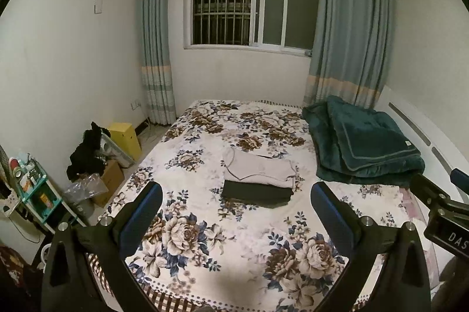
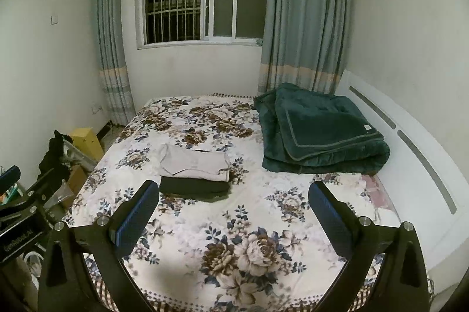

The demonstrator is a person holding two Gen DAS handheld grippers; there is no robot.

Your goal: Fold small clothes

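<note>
A folded light grey garment (image 1: 258, 168) lies on the floral bedspread (image 1: 234, 238) near the middle of the bed. A folded dark garment (image 1: 256, 192) lies right in front of it, touching its near edge. Both also show in the right wrist view, the grey one (image 2: 193, 164) and the dark one (image 2: 195, 187). My left gripper (image 1: 236, 192) is open and empty, held above the near part of the bed, well short of the clothes. My right gripper (image 2: 233, 190) is open and empty, to the right of the clothes; its body shows in the left wrist view (image 1: 439, 209).
A folded dark green blanket (image 1: 363, 145) lies at the bed's far right by the white headboard (image 2: 410, 151). Left of the bed on the floor are a yellow box (image 1: 126, 136), cardboard boxes with black cloth (image 1: 88, 153) and a teal shelf (image 1: 38, 192). Window and curtains stand behind.
</note>
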